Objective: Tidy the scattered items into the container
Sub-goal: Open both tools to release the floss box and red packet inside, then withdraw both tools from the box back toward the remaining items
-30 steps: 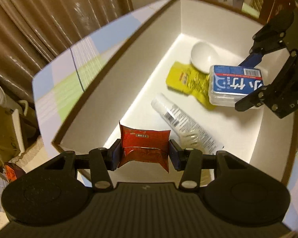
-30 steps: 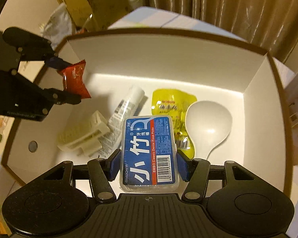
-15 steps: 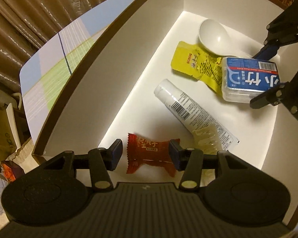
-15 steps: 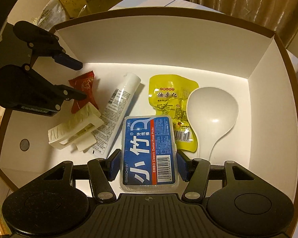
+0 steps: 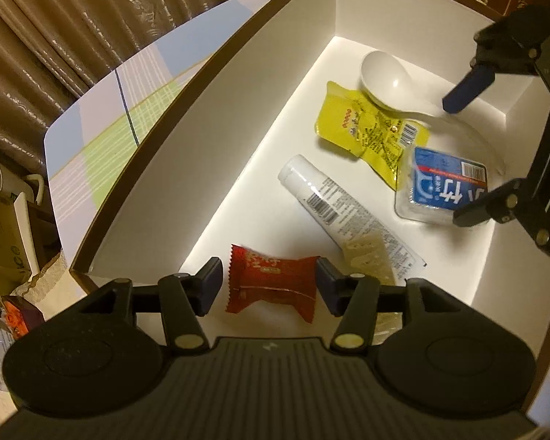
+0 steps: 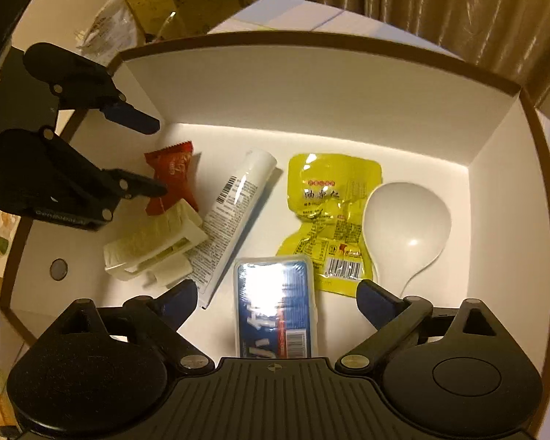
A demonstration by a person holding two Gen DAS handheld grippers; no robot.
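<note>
A white box with a brown rim [image 5: 209, 73] [image 6: 311, 84] holds the items. My left gripper [image 5: 269, 286] is open above a red snack packet [image 5: 271, 288] [image 6: 172, 176] that lies loose on the box floor. My right gripper [image 6: 277, 300] is open wide; a blue floss box [image 6: 275, 315] [image 5: 445, 187] lies on the floor between its fingers, not gripped. Also in the box: a white tube [image 5: 341, 212] [image 6: 234, 212], a yellow packet [image 5: 370, 132] [image 6: 330, 220], a white spoon [image 5: 385, 80] [image 6: 407, 227] and a cream clip [image 6: 157, 245].
The box stands on a checked pastel tabletop [image 5: 102, 117]. Brown curtains [image 5: 73, 18] hang behind. Cardboard boxes and clutter [image 6: 146, 3] sit beside the table. Each gripper shows in the other's view, the left [image 6: 139, 157] and the right [image 5: 469, 161].
My left gripper opened and dropped the red packet onto the box floor. My right gripper opened wide and released the floss box, which now lies on the floor.
</note>
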